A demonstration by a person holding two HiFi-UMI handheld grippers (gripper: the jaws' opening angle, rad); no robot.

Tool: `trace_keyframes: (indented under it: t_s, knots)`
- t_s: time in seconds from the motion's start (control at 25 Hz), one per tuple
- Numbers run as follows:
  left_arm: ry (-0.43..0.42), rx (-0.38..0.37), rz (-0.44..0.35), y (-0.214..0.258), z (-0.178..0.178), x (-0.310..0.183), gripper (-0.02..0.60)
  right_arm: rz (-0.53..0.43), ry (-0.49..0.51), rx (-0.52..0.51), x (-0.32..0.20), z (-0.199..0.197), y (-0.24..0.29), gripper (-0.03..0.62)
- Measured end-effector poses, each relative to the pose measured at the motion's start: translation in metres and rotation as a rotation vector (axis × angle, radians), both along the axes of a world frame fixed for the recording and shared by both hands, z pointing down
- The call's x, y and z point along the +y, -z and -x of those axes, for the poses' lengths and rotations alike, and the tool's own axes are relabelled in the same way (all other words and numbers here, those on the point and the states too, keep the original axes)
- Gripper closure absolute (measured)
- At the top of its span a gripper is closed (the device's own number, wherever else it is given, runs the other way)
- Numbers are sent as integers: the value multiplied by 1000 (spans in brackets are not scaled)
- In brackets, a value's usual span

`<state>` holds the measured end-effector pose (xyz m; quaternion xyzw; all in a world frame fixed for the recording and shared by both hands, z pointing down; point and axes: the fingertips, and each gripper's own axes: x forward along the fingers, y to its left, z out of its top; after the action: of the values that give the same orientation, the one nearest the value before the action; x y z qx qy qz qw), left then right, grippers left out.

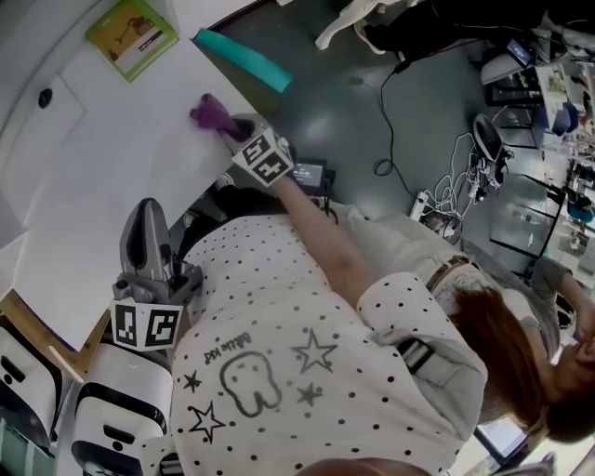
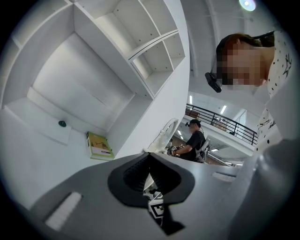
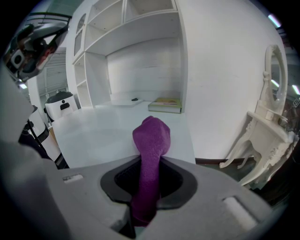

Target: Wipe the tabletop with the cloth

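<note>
My right hand-held gripper (image 3: 149,187) pinched the cloth (image 3: 151,140).
Cloth seemingly touched the tabletop (image 1: 121,177); my left hand-held gripper (image 2: 150,171) was closed, empty.

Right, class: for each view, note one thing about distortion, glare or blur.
Head view: even light, the white tabletop nearly washes out, the purple cloth stands out. Left gripper view: fisheye bends the shelves, corners go black, a ceiling lamp flares. Right gripper view: same fisheye curve; the cloth in the right claw is crisp.

Cloth (image 3: 151,140) tail — hidden between jaws
</note>
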<state>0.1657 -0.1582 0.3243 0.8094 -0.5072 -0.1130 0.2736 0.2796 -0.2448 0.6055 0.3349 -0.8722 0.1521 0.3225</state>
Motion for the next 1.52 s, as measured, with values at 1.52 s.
trace_keyframes:
  t_s: [1.52]
  knots:
    - [17,-3,-9,1,3,7,586,-18,-47,41,-14,-23,-2,523]
